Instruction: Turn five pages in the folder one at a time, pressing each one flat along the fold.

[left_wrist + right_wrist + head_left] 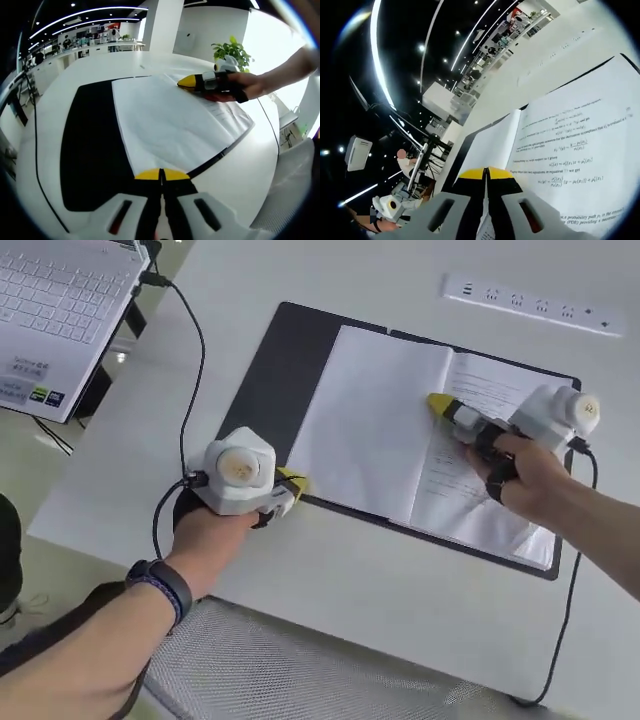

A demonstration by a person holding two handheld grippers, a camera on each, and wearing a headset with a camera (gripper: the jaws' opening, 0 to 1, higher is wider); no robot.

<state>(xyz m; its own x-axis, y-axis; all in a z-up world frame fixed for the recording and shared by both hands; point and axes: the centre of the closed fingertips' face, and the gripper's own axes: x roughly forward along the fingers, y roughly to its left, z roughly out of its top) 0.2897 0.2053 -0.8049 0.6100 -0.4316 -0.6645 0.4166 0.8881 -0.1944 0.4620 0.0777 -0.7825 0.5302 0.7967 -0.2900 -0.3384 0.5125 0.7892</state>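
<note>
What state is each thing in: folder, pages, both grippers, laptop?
Folder: open, flat on the table.
Blank page: turned over to the left, lying flat.
Printed page: face up on the right.
Left gripper: jaws shut, tips at the folder's near edge.
Right gripper: jaws shut, tips down at the fold.
Laptop: open, keyboard showing.
</note>
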